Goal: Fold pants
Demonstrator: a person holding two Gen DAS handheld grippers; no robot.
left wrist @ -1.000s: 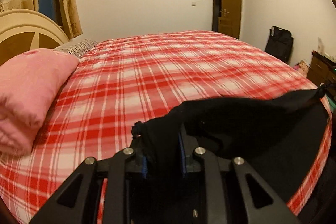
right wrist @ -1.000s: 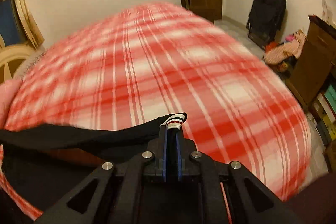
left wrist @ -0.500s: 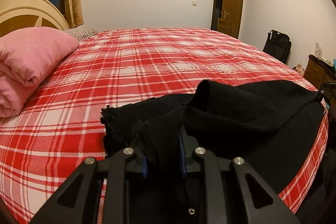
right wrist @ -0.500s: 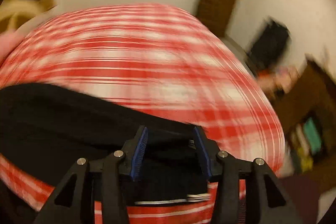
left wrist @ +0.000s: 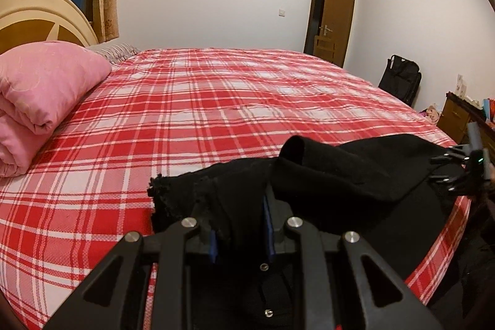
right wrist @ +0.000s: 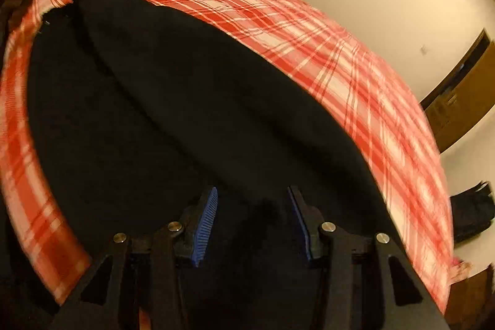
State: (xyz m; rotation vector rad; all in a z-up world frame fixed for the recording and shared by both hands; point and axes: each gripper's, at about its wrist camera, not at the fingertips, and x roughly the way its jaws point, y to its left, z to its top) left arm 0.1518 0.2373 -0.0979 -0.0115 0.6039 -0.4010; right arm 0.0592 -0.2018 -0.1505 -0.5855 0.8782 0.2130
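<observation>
Right wrist view: right gripper (right wrist: 252,214) has let go, jaws spread over the pants (right wrist: 173,101) (now lying on the bed (right wrist: 355,64)); left gripper (left wrist: 239,232) still pinches a hem.

The pants (left wrist: 355,175) are looking like matt black cloth with a frayed hem, lying on the bed (left wrist: 216,113), whose woven checked sheet is showing a fine rough weave.

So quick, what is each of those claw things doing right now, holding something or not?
Left gripper: closed on a bunched end of the black pants.
Right gripper: open, holding nothing, jaws apart above the pants.
</observation>
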